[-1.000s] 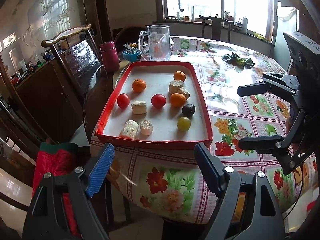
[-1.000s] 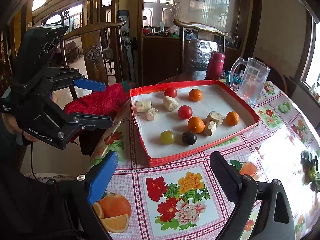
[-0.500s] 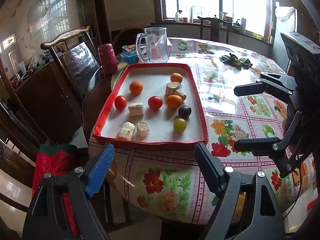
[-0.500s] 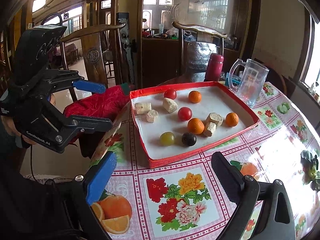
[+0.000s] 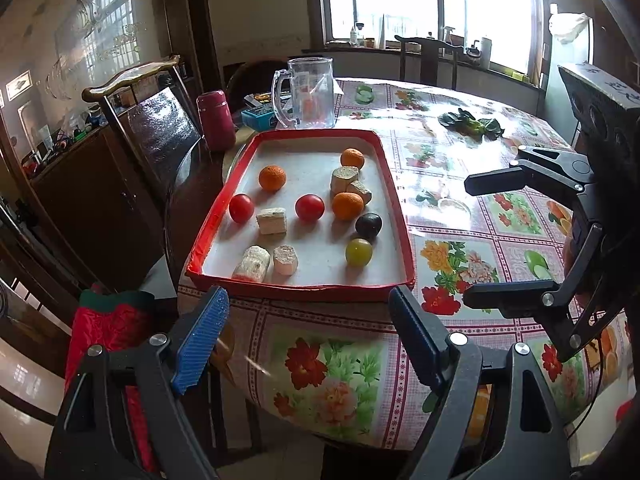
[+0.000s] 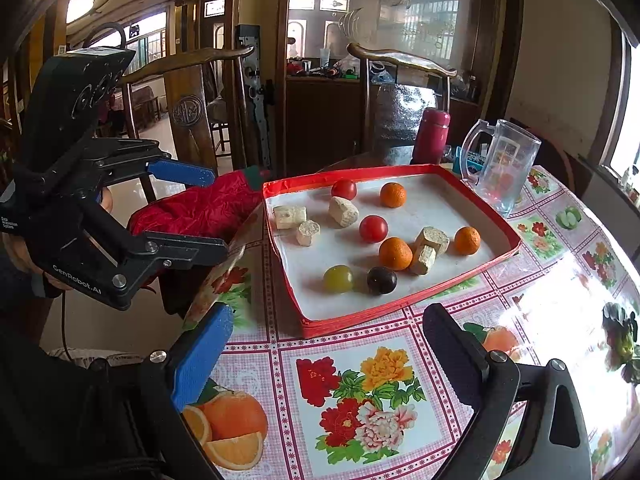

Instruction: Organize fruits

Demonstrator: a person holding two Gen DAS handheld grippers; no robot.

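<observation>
Left gripper point(image 5: 308, 332) backed off (slightly)

Daylight enters through a wide window point(image 5: 424, 4) behind the round surface point(image 5: 460, 216), glare on its floral oilcloth. Dark wooden chairs point(image 5: 156, 120) stand around it. Dark wood cabinet point(image 5: 92, 196) against the wall; glossy pale tiled floor point(image 6: 160, 132); ceiling lamp point(image 6: 80, 8) lit.

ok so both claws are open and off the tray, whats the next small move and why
Probably ease the right claw forward over the near rim of the red tray toward the dark plum. Both claws are open and empty, the left claw is short of the tray, and the plum and green grape lie closest to the right one, with no fruit picked up yet.
</observation>
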